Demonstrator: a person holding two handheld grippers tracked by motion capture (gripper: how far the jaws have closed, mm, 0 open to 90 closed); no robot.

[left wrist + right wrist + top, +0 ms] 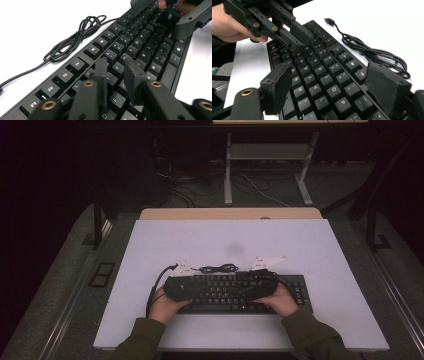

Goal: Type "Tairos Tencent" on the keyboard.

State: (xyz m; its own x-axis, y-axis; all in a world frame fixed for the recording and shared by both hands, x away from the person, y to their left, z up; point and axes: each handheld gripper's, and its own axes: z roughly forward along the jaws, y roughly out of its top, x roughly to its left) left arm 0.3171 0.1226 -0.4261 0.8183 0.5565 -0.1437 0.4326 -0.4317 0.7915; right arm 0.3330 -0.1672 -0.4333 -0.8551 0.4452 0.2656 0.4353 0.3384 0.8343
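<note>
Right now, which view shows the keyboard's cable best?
The right gripper view: the cable runs from its bundled loops to the loose plug end on the white table. The left gripper view shows the bundle clearly, but the cable runs out of frame. The high view shows it small, behind the keyboard.

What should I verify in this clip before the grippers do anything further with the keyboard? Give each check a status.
1. Keyboard lies flat on the white table: ok.
2. Left gripper is over the keys, jaws a narrow gap apart with no key between them: ok.
3. Right gripper is over the keys, jaws wide open: ok.
4. Coiled cable lies on the table behind the keyboard, apart from both grippers: ok.
5. USB plug lies loose on the table, unplugged: ok.
6. Whether either gripper's jaws touch the keycaps: cannot tell.
</note>
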